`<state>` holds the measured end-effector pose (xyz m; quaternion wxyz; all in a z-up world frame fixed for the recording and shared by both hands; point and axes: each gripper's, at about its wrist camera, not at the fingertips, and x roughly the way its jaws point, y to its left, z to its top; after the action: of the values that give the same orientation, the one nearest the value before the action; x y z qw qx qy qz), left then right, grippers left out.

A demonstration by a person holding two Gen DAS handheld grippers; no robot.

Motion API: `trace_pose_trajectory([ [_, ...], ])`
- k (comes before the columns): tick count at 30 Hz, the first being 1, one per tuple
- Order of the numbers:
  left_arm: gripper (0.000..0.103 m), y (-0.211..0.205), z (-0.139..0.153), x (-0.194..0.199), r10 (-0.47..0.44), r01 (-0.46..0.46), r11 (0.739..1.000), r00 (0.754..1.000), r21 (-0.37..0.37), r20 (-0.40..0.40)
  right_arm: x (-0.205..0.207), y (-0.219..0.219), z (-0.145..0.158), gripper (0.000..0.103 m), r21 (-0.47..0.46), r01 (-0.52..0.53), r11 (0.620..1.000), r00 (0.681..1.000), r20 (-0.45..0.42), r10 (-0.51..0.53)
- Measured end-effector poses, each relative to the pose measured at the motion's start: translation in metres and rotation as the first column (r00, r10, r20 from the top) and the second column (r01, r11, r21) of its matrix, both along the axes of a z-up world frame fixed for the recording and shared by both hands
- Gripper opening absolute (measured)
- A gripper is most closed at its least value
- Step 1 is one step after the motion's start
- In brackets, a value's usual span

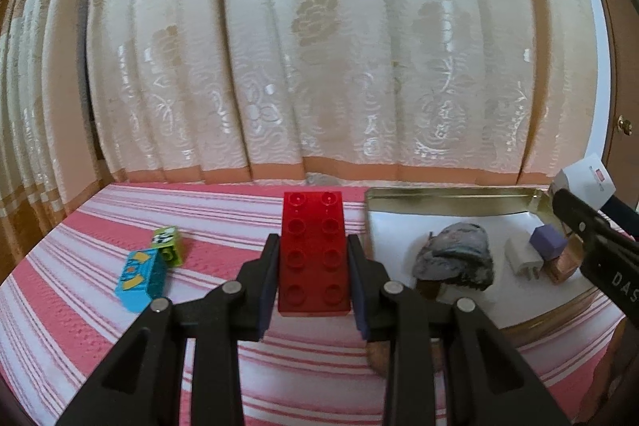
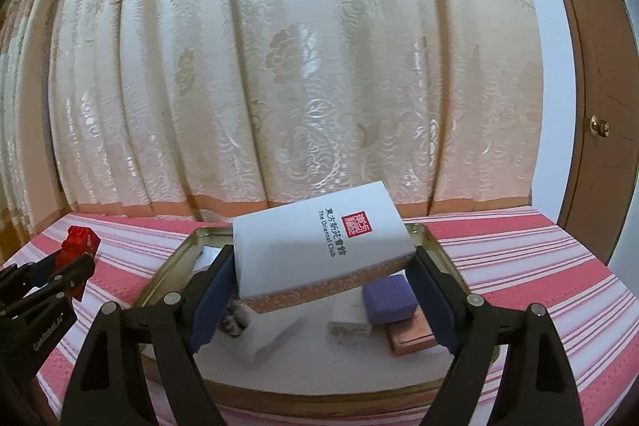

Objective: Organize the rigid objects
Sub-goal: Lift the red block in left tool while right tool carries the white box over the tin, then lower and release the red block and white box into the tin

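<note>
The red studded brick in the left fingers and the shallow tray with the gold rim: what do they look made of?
Red studded brick: probably hard moulded plastic, glossy; sharp edges, even studs and a faint sheen. Shallow gold-rimmed tray: looks like thin sheet metal, maybe a tin lid; its upright rim is shiny and mirror-like, while the floor looks white, perhaps painted or lined.

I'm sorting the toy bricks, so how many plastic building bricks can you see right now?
3: the red brick in the left gripper, the blue brick and green brick touching on the striped cloth.

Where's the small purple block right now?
In the right wrist view, the small purple block sits inside the metal tray, right side, atop a copper-coloured box, beside a white charger.
</note>
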<state>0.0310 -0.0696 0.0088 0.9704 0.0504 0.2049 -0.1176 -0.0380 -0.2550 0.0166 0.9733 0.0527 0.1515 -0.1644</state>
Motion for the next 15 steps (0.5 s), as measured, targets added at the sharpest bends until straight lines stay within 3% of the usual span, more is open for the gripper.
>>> trace_pose_trajectory([
  [15, 0.031, -0.061, 0.000, -0.001, -0.091, 0.091, 0.996, 0.996, 0.008, -0.007, 0.001, -0.039, 0.002, 0.085, 0.011, 0.062, 0.998, 0.998, 0.001, -0.062],
])
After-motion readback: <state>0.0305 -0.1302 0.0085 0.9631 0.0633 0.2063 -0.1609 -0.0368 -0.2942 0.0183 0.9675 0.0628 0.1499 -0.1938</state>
